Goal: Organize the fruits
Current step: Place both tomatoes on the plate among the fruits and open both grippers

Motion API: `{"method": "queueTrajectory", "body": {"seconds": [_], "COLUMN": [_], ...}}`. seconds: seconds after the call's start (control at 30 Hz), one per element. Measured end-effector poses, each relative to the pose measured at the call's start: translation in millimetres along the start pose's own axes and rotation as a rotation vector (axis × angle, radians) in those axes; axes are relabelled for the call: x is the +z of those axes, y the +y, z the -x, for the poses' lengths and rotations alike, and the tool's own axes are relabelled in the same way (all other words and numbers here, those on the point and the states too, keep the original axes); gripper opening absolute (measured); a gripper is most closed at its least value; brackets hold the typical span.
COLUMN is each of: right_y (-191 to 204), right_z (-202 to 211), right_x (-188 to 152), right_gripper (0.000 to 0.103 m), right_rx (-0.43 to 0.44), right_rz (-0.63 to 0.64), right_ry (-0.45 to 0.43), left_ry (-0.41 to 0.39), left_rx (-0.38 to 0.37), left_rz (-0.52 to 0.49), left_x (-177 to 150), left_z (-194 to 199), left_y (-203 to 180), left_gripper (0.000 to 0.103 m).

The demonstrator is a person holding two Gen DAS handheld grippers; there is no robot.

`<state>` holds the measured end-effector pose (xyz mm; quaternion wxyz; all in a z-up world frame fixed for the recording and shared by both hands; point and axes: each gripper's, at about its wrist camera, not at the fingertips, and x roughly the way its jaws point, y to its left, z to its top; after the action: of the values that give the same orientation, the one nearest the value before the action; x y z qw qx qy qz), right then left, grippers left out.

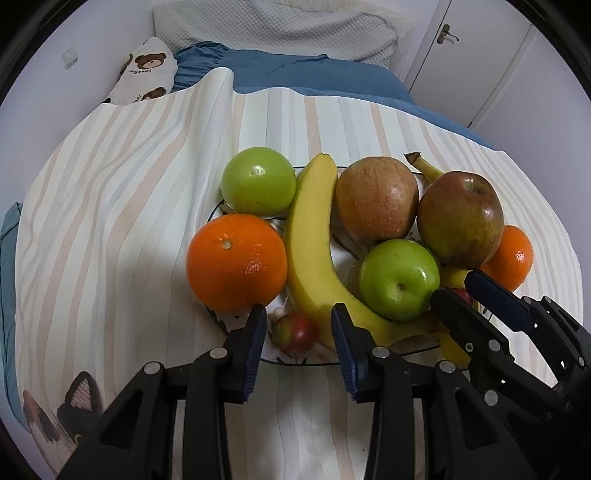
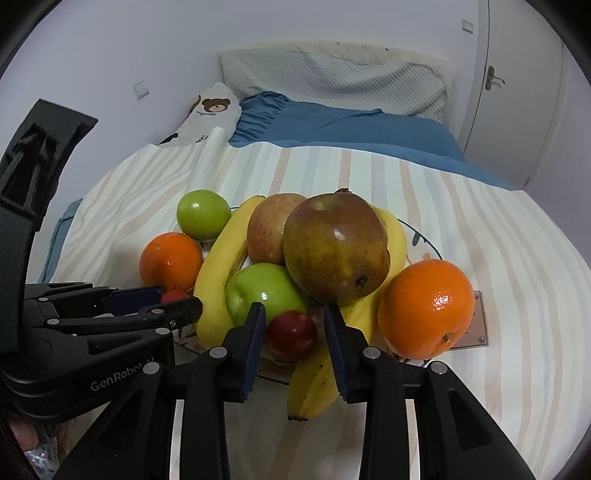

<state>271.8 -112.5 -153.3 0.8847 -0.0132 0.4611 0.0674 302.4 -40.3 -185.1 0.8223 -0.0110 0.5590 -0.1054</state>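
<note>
A white plate (image 1: 280, 360) on the striped cloth holds a pile of fruit: two green apples (image 1: 258, 181) (image 1: 400, 278), two oranges (image 1: 236, 262) (image 1: 511, 256), two bananas (image 1: 310, 251), two large red-brown apples (image 1: 376, 199) (image 1: 461, 219) and small red fruits. My left gripper (image 1: 299, 325) is open, its fingers either side of a small red fruit (image 1: 295, 330) at the plate's near edge. My right gripper (image 2: 295, 325) is open around another small red fruit (image 2: 291, 334). The right gripper also shows in the left wrist view (image 1: 458, 291).
The plate sits on a bed under a striped cloth (image 1: 110, 206). Behind are a blue sheet (image 1: 314, 74), a white pillow (image 1: 273, 26), a bear-print pillow (image 1: 147, 70) and a white door (image 1: 480, 55) at the right. A brown square patch (image 2: 476, 325) lies right of the plate.
</note>
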Motion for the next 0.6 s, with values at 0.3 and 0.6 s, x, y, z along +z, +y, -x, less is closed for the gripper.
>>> {"method": "queueTrajectory", "body": {"seconds": [0.3,0.6], "right_y": [-1.0,-20.1], "right_z": [7.1,41.5], "right_x": [-0.4,13.1], "right_gripper": [0.046,0.067], "right_rx": [0.020,0.042], "right_rz": [0.000,-0.098], "right_ry": [-0.027,-0.114], "left_ry": [0.009,-0.002], "left_rx": [0.023,-0.016], "left_rz": [-0.001,0.047], "left_x": [-0.4,4.5], "left_z": [0.6,28.0], "left_y": [1.0,18.7], "left_gripper": [0.043,0.049]}}
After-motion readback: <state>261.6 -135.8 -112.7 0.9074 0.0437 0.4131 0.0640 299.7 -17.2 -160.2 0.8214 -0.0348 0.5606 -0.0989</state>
